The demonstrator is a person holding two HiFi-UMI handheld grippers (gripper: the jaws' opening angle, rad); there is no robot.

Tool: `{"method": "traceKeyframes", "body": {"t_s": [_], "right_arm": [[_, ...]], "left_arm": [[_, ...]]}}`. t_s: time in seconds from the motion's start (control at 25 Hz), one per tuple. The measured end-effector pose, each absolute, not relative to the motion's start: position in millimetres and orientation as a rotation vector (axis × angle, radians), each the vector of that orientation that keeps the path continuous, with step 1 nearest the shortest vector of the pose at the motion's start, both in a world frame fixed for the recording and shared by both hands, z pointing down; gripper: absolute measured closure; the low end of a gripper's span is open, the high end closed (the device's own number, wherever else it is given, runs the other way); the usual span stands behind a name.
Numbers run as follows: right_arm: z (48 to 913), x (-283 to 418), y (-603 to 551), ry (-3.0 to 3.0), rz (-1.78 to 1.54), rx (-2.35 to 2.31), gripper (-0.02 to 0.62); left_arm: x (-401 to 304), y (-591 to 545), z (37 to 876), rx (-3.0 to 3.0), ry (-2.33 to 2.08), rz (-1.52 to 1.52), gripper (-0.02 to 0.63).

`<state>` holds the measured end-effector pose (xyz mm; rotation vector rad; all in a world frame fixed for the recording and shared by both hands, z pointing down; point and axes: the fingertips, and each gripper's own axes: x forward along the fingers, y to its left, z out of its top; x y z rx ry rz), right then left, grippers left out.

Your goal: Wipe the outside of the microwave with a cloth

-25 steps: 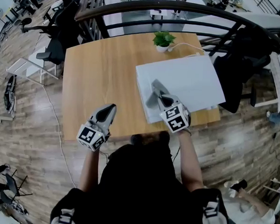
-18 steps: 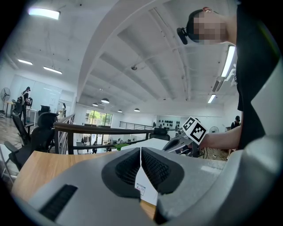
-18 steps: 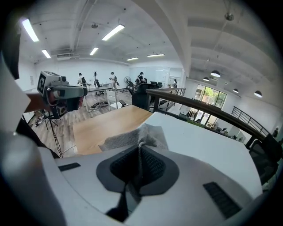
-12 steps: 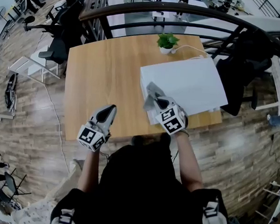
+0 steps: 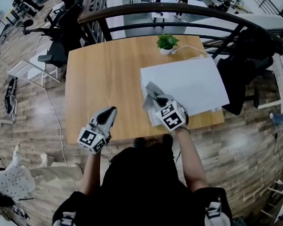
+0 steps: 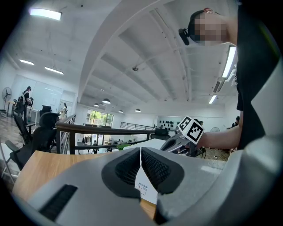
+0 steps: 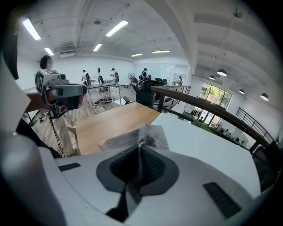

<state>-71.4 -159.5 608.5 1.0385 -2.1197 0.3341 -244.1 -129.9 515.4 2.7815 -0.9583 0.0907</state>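
Right gripper view showed our right gripper clamped on the cloth at the near-left top edge of the microwave. Our left gripper hung closed and empty over the table. We judged wiping underway; next, strokes across the top, then the sides.

The lower part of the cloth was hidden between the pinching jaws of the right claw. From above, both covered the near-left corner of the microwave. The label on the microwave's side was too small to read, and the left claw hid the wall around it.
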Motion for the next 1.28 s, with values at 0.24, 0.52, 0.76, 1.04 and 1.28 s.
{"method": "traceKeyframes", "body": {"t_s": [0.24,0.52,0.76,1.04,1.28], "right_arm": [[609.8,-81.8,-186.3,-2.112,0.325,1.015,0.583],[606.9,-77.2,-195.8,-2.136,0.292,1.001,0.583],[608.7,-74.0,-194.9,-2.156,0.301,0.937,0.583],[606.8,-45.7,-200.6,-2.168,0.320,0.877,0.583],[607.2,-4.9,-208.9,-2.166,0.327,0.912,0.583]], "left_arm": [[-248.3,-127.3,512.7,2.778,-0.978,0.081,0.597],[-255.3,-128.6,515.1,2.748,-1.031,0.111,0.597],[-238.8,-129.9,509.0,2.735,-1.081,0.091,0.597],[-209.0,-131.1,509.1,2.702,-1.120,0.066,0.597],[-188.2,-131.2,507.5,2.692,-1.144,0.060,0.597]]}}
